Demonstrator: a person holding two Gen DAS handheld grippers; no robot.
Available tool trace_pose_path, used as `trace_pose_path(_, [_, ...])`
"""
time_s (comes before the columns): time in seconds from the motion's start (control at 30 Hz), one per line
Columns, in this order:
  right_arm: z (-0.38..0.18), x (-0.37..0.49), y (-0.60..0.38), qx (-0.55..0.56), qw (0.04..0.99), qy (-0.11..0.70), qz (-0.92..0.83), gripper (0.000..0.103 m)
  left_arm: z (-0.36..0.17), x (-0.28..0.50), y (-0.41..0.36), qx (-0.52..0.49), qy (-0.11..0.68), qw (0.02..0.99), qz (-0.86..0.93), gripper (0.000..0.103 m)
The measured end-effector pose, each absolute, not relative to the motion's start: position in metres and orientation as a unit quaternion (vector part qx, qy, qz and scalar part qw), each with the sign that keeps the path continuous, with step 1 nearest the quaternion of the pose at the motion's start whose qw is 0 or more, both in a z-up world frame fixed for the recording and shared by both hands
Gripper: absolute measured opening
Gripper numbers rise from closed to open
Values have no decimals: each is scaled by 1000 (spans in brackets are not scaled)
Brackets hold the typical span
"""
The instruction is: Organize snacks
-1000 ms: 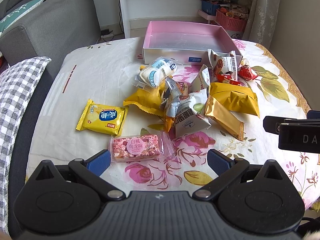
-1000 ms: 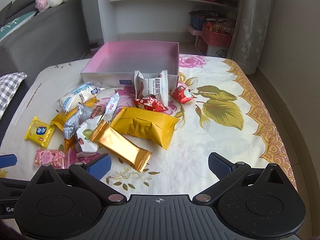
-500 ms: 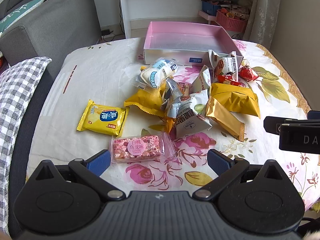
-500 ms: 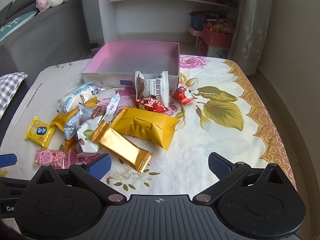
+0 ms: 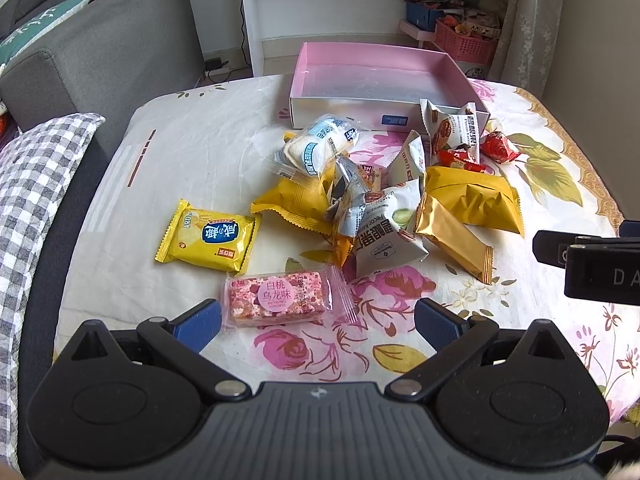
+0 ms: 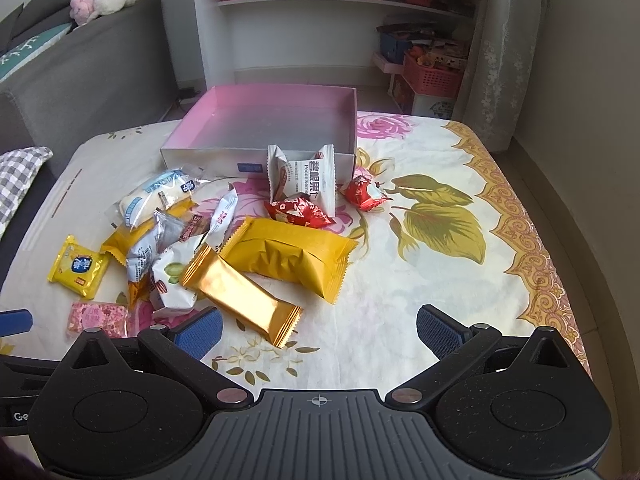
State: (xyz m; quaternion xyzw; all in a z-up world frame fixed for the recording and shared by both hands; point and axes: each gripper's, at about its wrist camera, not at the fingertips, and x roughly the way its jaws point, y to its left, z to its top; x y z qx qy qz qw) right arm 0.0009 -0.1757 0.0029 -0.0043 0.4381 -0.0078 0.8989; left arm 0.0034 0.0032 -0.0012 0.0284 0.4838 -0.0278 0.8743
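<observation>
While the snacks are sitting in a loose heap mid-table, the pink box (image 5: 372,80) is waiting open-topped just behind them, and nothing is lying inside it as far as I can see. A pecan kernel pack (image 6: 306,178) is leaning upright against the box's front wall, with two red candies (image 6: 298,212) lying just in front and to the right. Closer in, a big yellow pouch (image 6: 292,252) is overlapping a gold foil bar (image 6: 240,296), and a white cream bun (image 5: 320,148) is topping the pile's far-left side. Off to the left, a yellow cracker pack (image 5: 208,236) is lying on its own, and a pink nougat bar (image 5: 280,298) is sitting nearest the left gripper (image 5: 318,324), whose blue pads are spread wide with nothing between them. Same deal with the right gripper (image 6: 318,330): fingers wide apart, hovering over bare cloth near the gold bar's end. Everything is resting on a floral tablecloth (image 6: 440,280) with a gold border. A grey sofa (image 5: 100,52) is running along the left, and white shelves (image 6: 340,8) with pink baskets are standing behind.
</observation>
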Motion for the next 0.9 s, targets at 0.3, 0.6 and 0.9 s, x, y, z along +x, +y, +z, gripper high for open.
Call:
trace_pose_path(0.3, [0, 3, -179, 2, 896, 445, -3, 103, 1, 9, 19, 18, 469, 883, -17, 103])
trace_pose_path(0.6, [-3, 17, -183, 4, 890, 456, 17, 103, -6, 25, 37, 33, 495, 867, -46, 103])
trace_pose_path(0.9, [-2, 56, -179, 8, 861, 502, 81, 103, -8, 52, 50, 56, 479, 874, -55, 103])
